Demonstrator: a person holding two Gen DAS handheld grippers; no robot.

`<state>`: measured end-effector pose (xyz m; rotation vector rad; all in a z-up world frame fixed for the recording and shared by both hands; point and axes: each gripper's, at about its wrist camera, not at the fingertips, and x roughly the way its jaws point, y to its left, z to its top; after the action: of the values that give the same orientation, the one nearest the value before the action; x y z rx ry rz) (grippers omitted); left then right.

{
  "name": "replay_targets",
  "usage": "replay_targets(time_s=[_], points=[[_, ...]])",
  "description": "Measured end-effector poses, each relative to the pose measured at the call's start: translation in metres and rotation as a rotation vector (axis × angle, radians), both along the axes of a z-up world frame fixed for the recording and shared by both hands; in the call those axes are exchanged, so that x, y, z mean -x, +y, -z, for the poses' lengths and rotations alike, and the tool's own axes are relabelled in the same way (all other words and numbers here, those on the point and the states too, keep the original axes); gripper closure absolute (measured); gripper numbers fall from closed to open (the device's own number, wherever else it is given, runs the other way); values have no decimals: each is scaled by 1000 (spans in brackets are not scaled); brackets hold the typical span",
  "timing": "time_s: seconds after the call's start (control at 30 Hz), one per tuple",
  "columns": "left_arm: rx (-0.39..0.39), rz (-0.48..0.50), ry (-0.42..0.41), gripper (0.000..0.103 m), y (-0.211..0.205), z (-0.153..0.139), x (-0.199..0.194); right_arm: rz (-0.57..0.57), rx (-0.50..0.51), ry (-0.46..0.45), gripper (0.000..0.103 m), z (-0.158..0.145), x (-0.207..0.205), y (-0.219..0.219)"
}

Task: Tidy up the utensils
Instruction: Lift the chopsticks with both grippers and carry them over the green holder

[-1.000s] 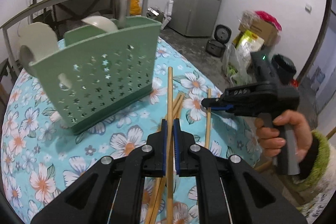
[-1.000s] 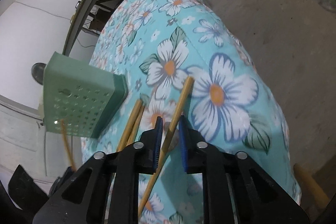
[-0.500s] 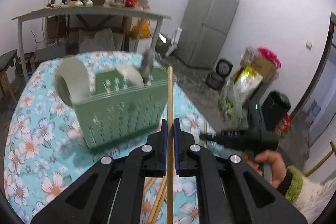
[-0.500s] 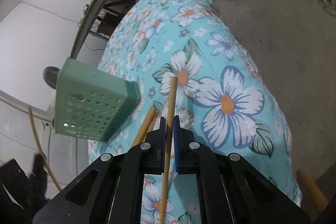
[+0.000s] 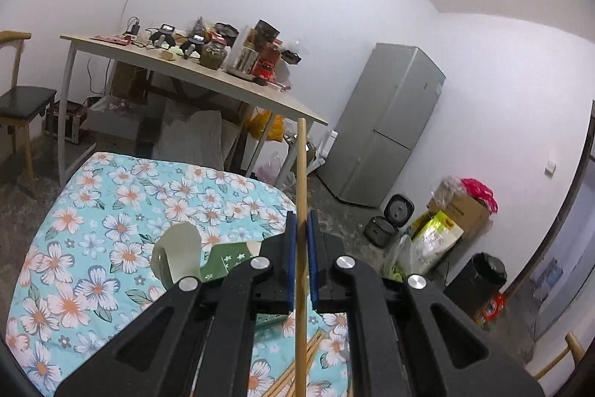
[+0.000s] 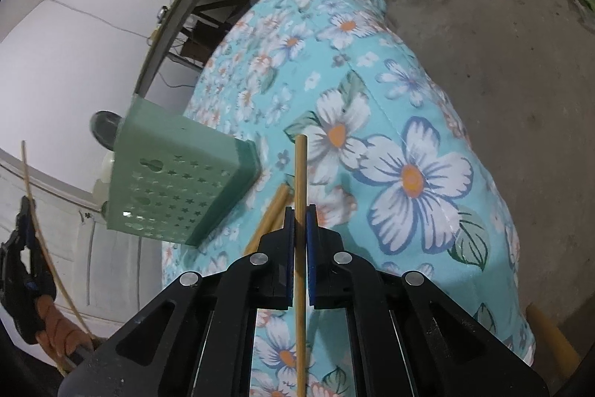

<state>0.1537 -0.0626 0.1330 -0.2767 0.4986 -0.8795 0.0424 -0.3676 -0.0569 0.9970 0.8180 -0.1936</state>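
My left gripper [image 5: 302, 222] is shut on a wooden chopstick [image 5: 302, 173] that stands up past its pads, high above the floral table [image 5: 111, 211]. Below it the green utensil basket [image 5: 227, 261] peeks out behind the fingers, with a pale spoon [image 5: 178, 253] in it. My right gripper [image 6: 299, 216] is shut on another chopstick [image 6: 299, 173], just above the tablecloth [image 6: 409, 155]. More loose chopsticks [image 6: 273, 211] lie beside it, next to the green basket [image 6: 178, 181]. In the right wrist view, at far left, the left gripper [image 6: 26, 214] holds its chopstick [image 6: 37, 222] in a hand.
A cluttered side table [image 5: 193, 69] stands beyond the floral table, with a grey fridge [image 5: 390, 125] to its right. A chair [image 5: 22, 103] is at the left. Boxes, bags and a black bin [image 5: 479, 274] line the right wall. Bare concrete floor [image 6: 502, 25] borders the table edge.
My left gripper rose with its chopstick, well above the basket. My right gripper closed on a chopstick, which now points straight ahead between its pads instead of slanting.
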Motion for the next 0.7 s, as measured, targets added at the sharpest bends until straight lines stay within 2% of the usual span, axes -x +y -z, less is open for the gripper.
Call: replay_targets(time_s=[0.17, 0.37, 0.53, 0.7], points=[[-17, -29, 19, 98, 4, 13, 0, -23, 40, -72, 99, -29, -1, 1], [-23, -70, 32, 98, 13, 23, 4, -78, 177, -231, 99, -102, -16, 7], [-19, -106, 35, 98, 25, 28, 8, -94, 344, -397, 99, -179, -37, 11], [-9, -131, 19, 98, 33, 26, 9, -91, 459, -520, 99, -232, -56, 16]])
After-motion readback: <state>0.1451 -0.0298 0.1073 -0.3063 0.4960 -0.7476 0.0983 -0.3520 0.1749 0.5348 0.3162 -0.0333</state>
